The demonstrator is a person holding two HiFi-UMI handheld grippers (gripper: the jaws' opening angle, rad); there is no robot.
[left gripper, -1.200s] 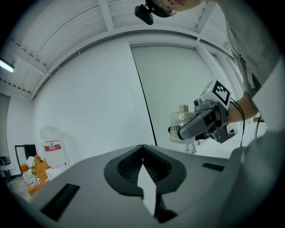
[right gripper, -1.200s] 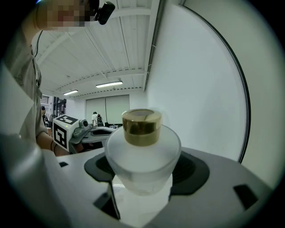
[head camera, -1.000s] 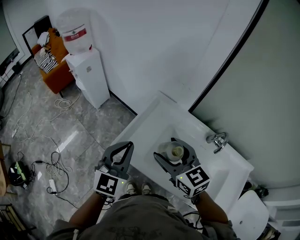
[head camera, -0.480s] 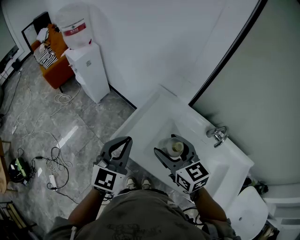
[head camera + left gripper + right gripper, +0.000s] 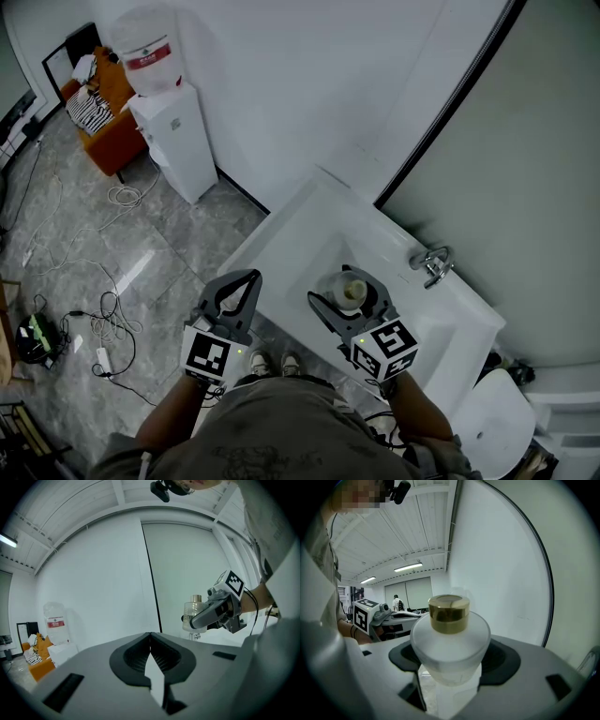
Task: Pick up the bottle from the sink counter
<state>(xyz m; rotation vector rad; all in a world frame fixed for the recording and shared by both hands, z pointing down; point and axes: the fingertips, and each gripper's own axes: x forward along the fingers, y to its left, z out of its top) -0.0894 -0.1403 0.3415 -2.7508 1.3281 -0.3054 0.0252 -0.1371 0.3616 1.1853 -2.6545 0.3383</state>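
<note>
Right tongs [image 5: 345,287], lower centre of head view, clamped on frosted gold-capped bottle [image 5: 348,294]. Bottle upright between the jaws, over white sink counter [image 5: 281,246]. Left tongs [image 5: 247,285] just to the left, pressed shut, empty, apart from bottle. Faucet [image 5: 432,266] beyond, at right.

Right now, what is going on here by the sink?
A person holds a tool in each hand. The right tool is shut on a bottle with a gold cap, holding it upright over the white sink. The left tool is shut and empty, apart from the bottle.
</note>
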